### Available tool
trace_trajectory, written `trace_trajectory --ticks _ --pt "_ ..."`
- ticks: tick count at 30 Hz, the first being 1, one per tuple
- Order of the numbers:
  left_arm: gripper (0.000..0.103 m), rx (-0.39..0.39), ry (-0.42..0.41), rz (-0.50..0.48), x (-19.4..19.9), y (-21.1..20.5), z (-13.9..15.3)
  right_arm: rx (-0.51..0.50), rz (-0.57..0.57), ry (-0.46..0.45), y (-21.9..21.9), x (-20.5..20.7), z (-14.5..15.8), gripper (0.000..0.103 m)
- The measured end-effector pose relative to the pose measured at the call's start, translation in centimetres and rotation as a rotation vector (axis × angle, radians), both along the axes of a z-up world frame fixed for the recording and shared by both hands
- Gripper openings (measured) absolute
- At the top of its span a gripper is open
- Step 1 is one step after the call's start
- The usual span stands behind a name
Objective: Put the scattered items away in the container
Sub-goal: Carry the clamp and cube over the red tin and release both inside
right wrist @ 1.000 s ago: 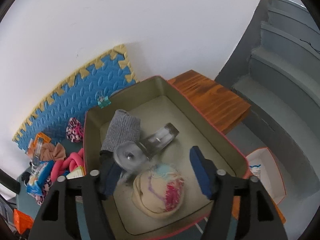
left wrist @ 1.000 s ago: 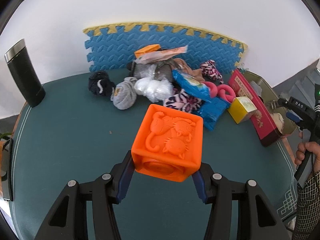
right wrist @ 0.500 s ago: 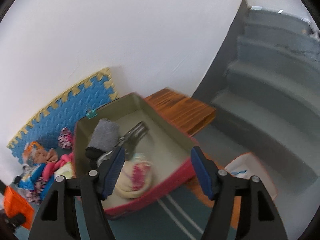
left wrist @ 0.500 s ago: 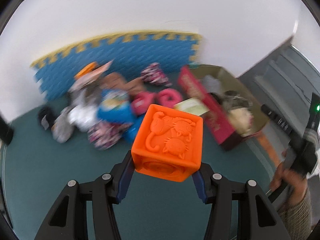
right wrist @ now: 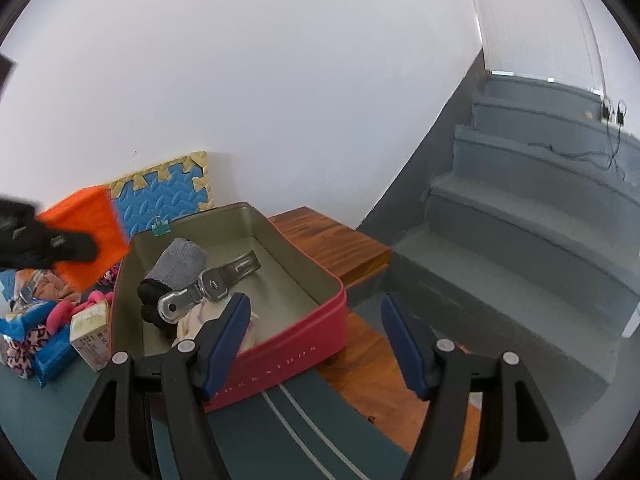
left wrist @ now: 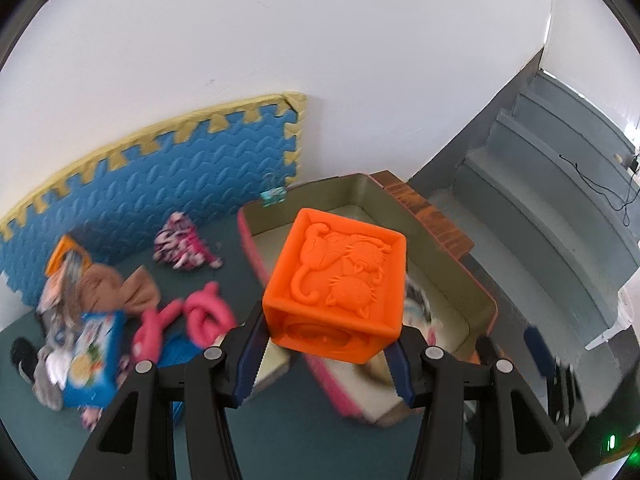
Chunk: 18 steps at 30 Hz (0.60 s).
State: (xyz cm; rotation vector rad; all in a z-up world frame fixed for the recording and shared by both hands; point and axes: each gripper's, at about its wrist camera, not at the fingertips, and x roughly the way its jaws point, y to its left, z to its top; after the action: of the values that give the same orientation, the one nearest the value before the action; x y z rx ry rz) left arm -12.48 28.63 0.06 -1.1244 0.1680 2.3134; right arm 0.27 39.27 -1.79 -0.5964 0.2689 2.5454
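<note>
The orange rubber cube embossed with cats [left wrist: 336, 284] sits clamped between the blue pads of the left gripper [left wrist: 326, 354], its lower sides pinched so the relief face tilts up toward the camera; held this way it rides clear of the dark green table mat [left wrist: 288, 432] and can be let go from above. It hangs over the near edge of the red-walled metal tin with the olive lining [right wrist: 280, 344], not yet inside. The left gripper points steeply downward at the tin. The right gripper [right wrist: 316, 340] stands wide apart with nothing between its pads, angled gently down just in front of the tin's red wall, probably held back to leave room. Inside the tin lie a rolled grey sock [right wrist: 182, 262] and a shiny metal clip [right wrist: 208, 286]. Beyond, left of the tin, a pink looped toy [left wrist: 188, 316] and a blue snack packet [left wrist: 90, 356] wait near the blue foam mat [left wrist: 160, 184] leaning on the wall.
</note>
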Motion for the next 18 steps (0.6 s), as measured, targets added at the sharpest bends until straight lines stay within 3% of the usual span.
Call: trace_trajectory --ticks 6,11,18 --pt "0.056 -0.019 -0.009 -0.029 -2.7 3.8 -0.7 -0.037 0.005 0.009 0.9 0.0 -0.6 0.072" --pt "0.085 -0.016 -0.008 0.013 -3.7 4.2 -1.2 -0.048 0.007 0.013 1.1 0.1 -0.7 0.072" --pt "0.085 0.039 -0.040 0.073 -3.1 0.5 -1.2 -0.035 0.006 0.014 0.6 0.1 -0.7 0.072"
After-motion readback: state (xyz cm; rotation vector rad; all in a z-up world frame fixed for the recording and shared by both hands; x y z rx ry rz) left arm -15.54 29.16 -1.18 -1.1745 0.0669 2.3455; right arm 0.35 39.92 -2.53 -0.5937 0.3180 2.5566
